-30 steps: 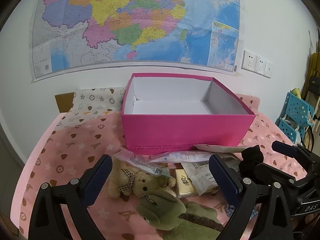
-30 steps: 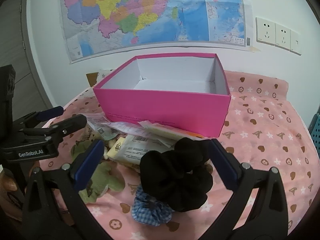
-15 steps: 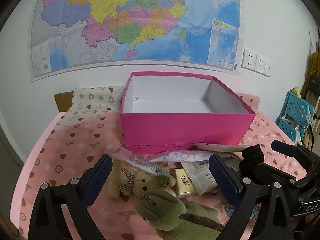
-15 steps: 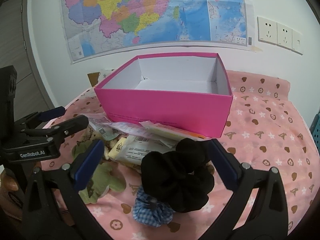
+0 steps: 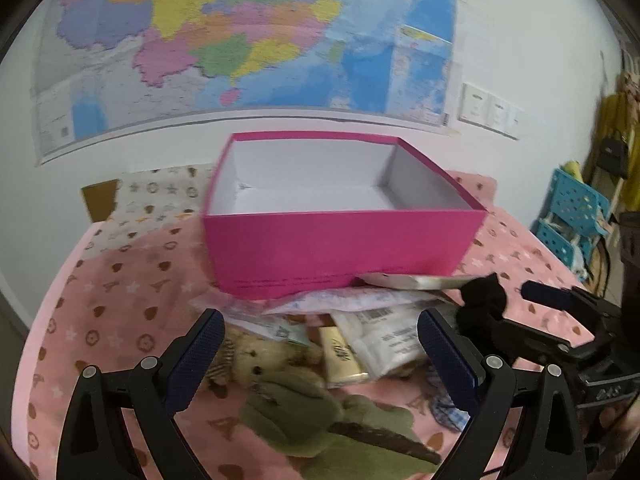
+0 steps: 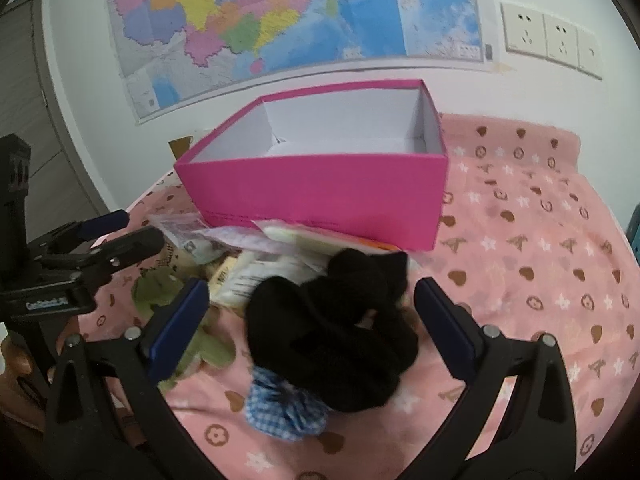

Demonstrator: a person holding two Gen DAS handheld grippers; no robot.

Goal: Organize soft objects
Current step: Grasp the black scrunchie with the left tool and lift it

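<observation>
An empty pink box (image 5: 340,244) (image 6: 320,196) stands on the pink patterned cloth (image 5: 116,312) (image 6: 532,240). In front of it lies a heap: a tan teddy bear (image 5: 256,364), a green plush toy (image 5: 320,416) (image 6: 160,292), a black scrunchie (image 6: 332,332) (image 5: 482,296), a blue checked scrunchie (image 6: 284,412) and several plastic packets (image 5: 384,332) (image 6: 260,276). My left gripper (image 5: 320,360) is open above the bear and green toy. My right gripper (image 6: 310,324) is open with the black scrunchie between its fingers, not clamped.
A map (image 5: 240,40) (image 6: 300,12) hangs on the white wall behind the box, with wall sockets (image 6: 548,38) to its right. A blue plastic rack (image 5: 572,216) stands off the right side. A grey door (image 6: 36,120) is at the left.
Both grippers have moved forward and lower toward the heap; the box and the black scrunchie look larger and nearer. Both stay open.
</observation>
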